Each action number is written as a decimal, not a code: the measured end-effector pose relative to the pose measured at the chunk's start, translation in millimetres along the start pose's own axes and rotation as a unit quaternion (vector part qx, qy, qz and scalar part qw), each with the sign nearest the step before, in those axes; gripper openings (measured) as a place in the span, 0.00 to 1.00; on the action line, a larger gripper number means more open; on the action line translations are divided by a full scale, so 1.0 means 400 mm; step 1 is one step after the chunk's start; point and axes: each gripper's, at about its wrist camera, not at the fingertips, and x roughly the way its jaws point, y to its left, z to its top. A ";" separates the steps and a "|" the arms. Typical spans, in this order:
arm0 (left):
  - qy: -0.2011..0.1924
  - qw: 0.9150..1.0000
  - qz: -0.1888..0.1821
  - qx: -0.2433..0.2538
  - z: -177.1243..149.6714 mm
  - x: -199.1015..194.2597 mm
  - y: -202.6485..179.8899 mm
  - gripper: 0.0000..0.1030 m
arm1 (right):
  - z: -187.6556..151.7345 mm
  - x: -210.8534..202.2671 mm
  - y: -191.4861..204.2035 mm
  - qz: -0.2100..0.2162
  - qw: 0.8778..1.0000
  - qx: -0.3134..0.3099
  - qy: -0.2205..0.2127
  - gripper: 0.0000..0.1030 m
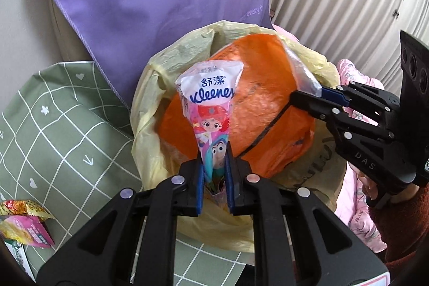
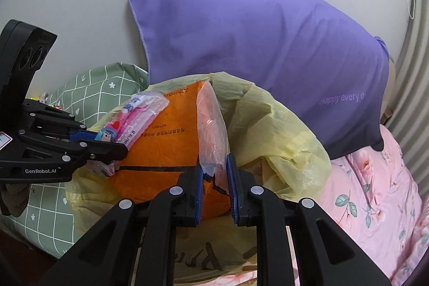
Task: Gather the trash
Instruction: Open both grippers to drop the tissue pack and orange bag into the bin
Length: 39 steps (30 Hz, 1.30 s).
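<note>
My left gripper (image 1: pixel 214 173) is clamped on the Kleenex wrapper (image 1: pixel 210 103), its long axis pointing out over the yellow trash bag (image 1: pixel 150 109), while my right gripper (image 2: pixel 214 178) pinches a clear plastic wrapper (image 2: pixel 211 125) above the same opening.

Trash bag (image 1: pixel 150 109) centre, mouth up; large parcel (image 1: pixel 257 98) inside. Tissue pack (image 1: pixel 211 109) in left gripper (image 1: pixel 214 178) over bag, left of clear wrapper (image 2: pixel 211 130) in right gripper (image 2: pixel 214 189). Pillow (image 2: pixel 254 44) behind bag. Checked cloth (image 1: pixel 53 125) left, snack wrappers (image 1: pixel 24 227) on it. Quilt (image 2: pixel 375 192) right.
</note>
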 end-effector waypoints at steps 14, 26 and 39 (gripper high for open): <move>-0.009 1.000 -0.007 0.011 0.010 -0.008 -0.039 0.12 | -0.029 -0.029 -0.072 -0.006 0.998 0.057 -0.008 0.16; -0.059 0.998 -0.006 -0.024 0.000 -0.107 -0.027 0.42 | -0.033 -0.077 -0.052 0.003 0.998 0.056 -0.037 0.31; -0.161 0.978 0.099 -0.091 -0.115 -0.290 0.057 0.55 | 0.005 -0.198 -0.036 0.001 0.990 0.082 -0.115 0.45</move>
